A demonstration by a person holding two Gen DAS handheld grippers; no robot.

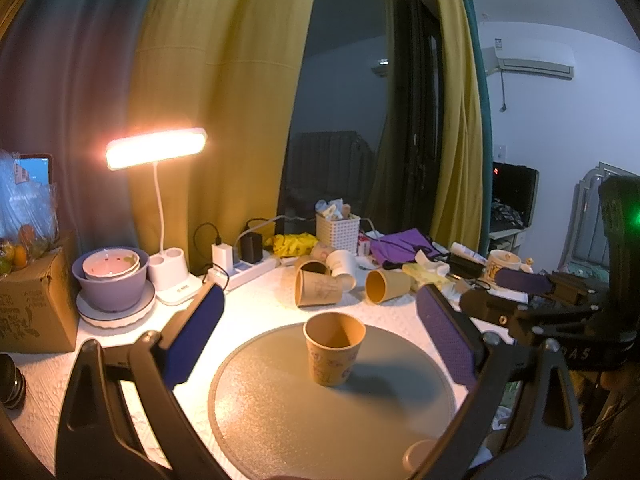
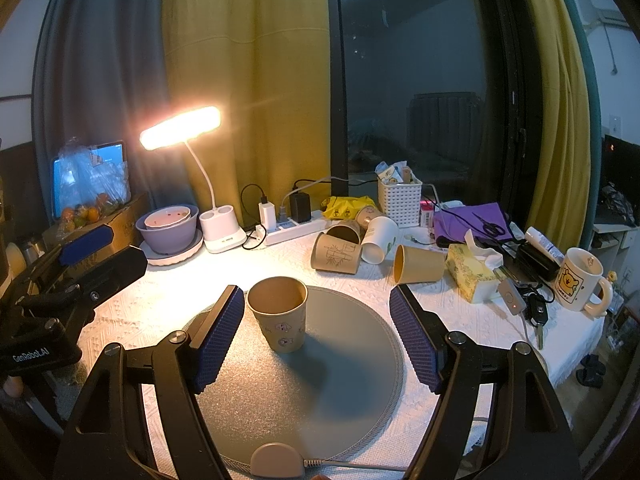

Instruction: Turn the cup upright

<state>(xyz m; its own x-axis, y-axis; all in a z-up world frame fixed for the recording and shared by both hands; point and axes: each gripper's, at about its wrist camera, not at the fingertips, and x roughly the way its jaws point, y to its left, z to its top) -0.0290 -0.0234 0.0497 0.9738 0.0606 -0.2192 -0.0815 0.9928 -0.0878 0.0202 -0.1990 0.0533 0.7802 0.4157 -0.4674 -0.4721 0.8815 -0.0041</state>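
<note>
A brown paper cup (image 1: 334, 347) stands upright, mouth up, on the round grey mat (image 1: 280, 420); it also shows in the right wrist view (image 2: 279, 312) on the mat (image 2: 340, 392). My left gripper (image 1: 320, 332) is open and empty, its blue pads well apart on either side of the cup. My right gripper (image 2: 316, 332) is open and empty, its left pad (image 2: 218, 340) close beside the cup without touching. The right gripper also shows at the right edge of the left wrist view (image 1: 532, 284).
Several paper cups (image 2: 340, 252) lie on their sides behind the mat. A lit desk lamp (image 2: 180, 128), purple bowls (image 2: 168, 228), a power strip (image 2: 296, 228), a white basket (image 2: 400, 200), a tissue box (image 2: 468, 272) and a mug (image 2: 580, 280) crowd the table's back and right.
</note>
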